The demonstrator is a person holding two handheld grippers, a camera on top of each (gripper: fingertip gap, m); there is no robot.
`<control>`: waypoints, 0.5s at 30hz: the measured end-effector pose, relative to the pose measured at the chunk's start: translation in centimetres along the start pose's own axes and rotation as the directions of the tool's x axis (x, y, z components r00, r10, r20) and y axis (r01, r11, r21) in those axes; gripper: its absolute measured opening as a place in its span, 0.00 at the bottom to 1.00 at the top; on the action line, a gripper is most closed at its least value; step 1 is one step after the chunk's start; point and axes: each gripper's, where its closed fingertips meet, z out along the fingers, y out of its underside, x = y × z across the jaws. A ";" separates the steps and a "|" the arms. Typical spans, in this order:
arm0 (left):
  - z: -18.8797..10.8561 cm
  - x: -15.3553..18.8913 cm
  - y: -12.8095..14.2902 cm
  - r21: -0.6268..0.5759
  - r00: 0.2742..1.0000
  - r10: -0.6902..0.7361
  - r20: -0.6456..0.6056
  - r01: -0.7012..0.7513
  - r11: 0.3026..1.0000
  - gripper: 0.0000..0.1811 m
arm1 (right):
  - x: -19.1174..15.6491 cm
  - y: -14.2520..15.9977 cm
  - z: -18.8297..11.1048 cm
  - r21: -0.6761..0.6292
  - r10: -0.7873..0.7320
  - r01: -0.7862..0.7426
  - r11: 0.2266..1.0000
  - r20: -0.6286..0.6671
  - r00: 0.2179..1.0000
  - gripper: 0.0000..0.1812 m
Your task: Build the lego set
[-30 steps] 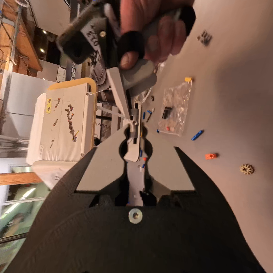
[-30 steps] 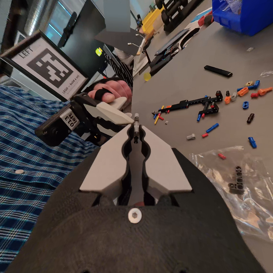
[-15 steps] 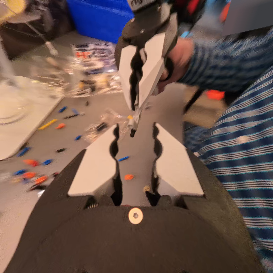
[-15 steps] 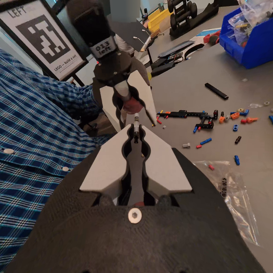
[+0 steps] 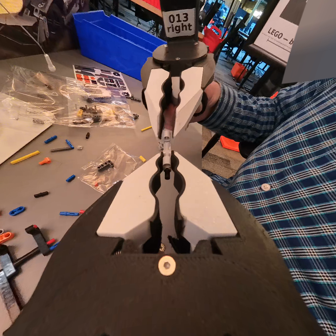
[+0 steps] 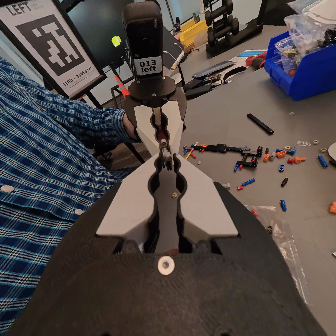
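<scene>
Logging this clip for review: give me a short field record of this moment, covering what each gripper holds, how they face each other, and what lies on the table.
left gripper: shut on the small grey piece, a black pin at its near end
right gripper: shut on the same small grey piece, other end
arrangement: tips facing, nearly touching, above the table edge
partial build: long black assembly lying flat on the grey table
loose parts: blue, orange, black and yellow pieces scattered
blue bin: holds bagged parts

- Dumbbell rack [image 6: 221,27] seen upper centre-right.
- Framed marker sign [image 6: 49,47] stood upper left.
- Orange cone [image 6: 121,87] placed behind it.
- Black bar [image 6: 260,123] laid flat, centre right.
</scene>
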 end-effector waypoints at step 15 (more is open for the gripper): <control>-2.2 -0.2 -0.5 0.109 0.981 -0.194 -0.001 0.193 0.975 0.03 | -1.4 -0.6 -1.9 0.047 -0.007 0.015 0.999 -0.157 0.988 0.06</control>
